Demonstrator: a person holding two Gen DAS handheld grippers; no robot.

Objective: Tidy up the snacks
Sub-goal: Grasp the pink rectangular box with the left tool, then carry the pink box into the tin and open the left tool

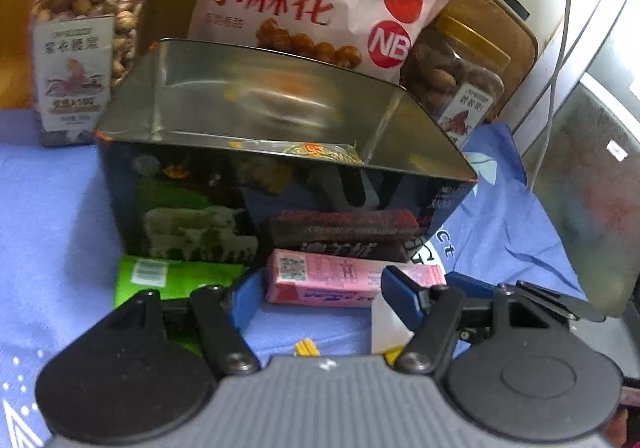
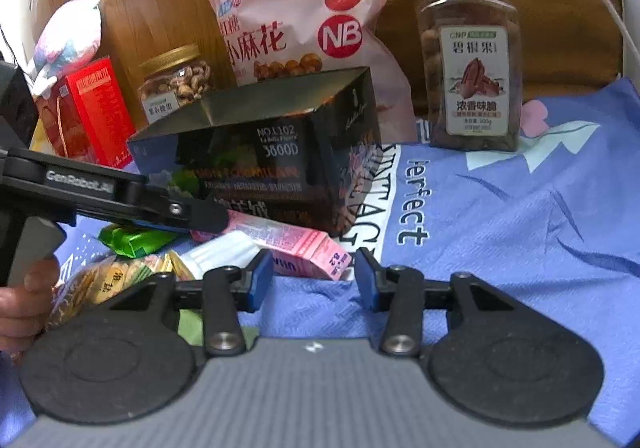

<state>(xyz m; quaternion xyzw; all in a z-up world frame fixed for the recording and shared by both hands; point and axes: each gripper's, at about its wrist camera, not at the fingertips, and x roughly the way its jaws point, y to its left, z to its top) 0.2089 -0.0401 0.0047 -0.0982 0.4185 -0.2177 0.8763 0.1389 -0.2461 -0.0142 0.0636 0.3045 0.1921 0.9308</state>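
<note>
The pink box [image 1: 352, 280] is a slim carton with a QR code on one end, lying flat on the blue cloth [image 2: 520, 228] with its long axis along the front of the black tin [image 1: 280, 152]. The tin is open-topped, printed "NO.L102" and "3800D". A green packet [image 1: 168, 276] lies beside the pink box. The left gripper [image 1: 316, 296] spreads wide around the box (touching is unclear). The right gripper [image 2: 314, 278] is open near the box's end. Behind stand an "NB" bag [image 2: 304, 20] and nut jars [image 2: 470, 64].
</note>
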